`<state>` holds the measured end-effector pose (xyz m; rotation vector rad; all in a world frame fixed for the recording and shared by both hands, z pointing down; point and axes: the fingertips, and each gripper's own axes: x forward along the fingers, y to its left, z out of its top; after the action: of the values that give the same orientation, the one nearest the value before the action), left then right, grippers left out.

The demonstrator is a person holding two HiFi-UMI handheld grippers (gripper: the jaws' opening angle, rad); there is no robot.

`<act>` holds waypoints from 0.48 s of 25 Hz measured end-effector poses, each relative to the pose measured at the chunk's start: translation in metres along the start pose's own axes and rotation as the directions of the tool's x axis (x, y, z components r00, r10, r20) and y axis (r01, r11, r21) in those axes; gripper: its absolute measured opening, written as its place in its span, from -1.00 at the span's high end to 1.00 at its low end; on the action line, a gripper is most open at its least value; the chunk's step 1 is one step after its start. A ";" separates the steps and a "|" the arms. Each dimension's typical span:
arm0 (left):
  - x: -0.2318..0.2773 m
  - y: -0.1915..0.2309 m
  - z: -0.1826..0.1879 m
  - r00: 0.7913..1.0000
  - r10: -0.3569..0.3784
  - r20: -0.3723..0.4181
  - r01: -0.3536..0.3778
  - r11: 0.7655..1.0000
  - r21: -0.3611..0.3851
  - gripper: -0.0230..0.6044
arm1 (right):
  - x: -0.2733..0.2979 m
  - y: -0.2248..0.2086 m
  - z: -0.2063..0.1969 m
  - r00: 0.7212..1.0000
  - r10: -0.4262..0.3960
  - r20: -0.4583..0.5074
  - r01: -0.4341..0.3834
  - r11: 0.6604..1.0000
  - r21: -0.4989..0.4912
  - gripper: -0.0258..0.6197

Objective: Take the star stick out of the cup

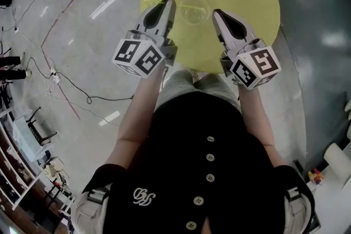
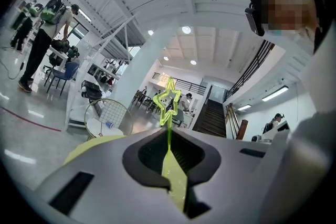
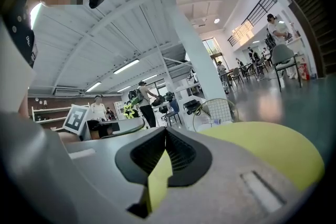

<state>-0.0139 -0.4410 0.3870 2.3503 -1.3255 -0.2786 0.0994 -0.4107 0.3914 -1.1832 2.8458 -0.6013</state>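
Star stick (image 2: 169,101): thin, light, likely brittle, so pinch low on the shaft, gently. Your left hand-held gripper (image 2: 168,134) clamps it, left of the cup (image 1: 195,9). The right hand-held gripper (image 3: 165,131) is closed, empty.

The right gripper (image 3: 164,131) has its jaws closed tip to tip, with nothing held between them. Yellow-green shows through the slot behind the tips. The round yellow-green table (image 3: 273,152) spreads to their right. A marker cube (image 3: 77,118) sits at far left, and a person (image 3: 143,101) stands beyond it.
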 end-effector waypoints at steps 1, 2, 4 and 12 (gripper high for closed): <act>0.000 0.000 0.001 1.000 0.001 0.003 -0.001 1.000 0.003 0.85 | -0.001 -0.002 0.000 1.000 -0.008 0.005 0.008 1.000 0.003 0.91; 0.000 0.001 0.001 1.000 0.001 0.006 -0.001 1.000 0.006 0.85 | -0.001 -0.004 0.000 1.000 -0.014 0.011 0.014 1.000 0.006 0.91; 0.000 0.002 0.000 1.000 -0.001 0.014 0.001 1.000 0.012 0.85 | -0.001 -0.007 -0.001 1.000 -0.013 0.015 0.013 1.000 0.000 0.91; -0.001 -0.028 0.023 0.998 -0.044 0.046 0.044 0.999 0.009 0.85 | -0.010 0.007 0.021 1.000 0.023 0.014 -0.022 0.999 -0.046 0.91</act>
<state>-0.0015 -0.4336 0.3539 2.3955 -1.2989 -0.3437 0.1050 -0.4062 0.3684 -1.1551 2.8718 -0.5271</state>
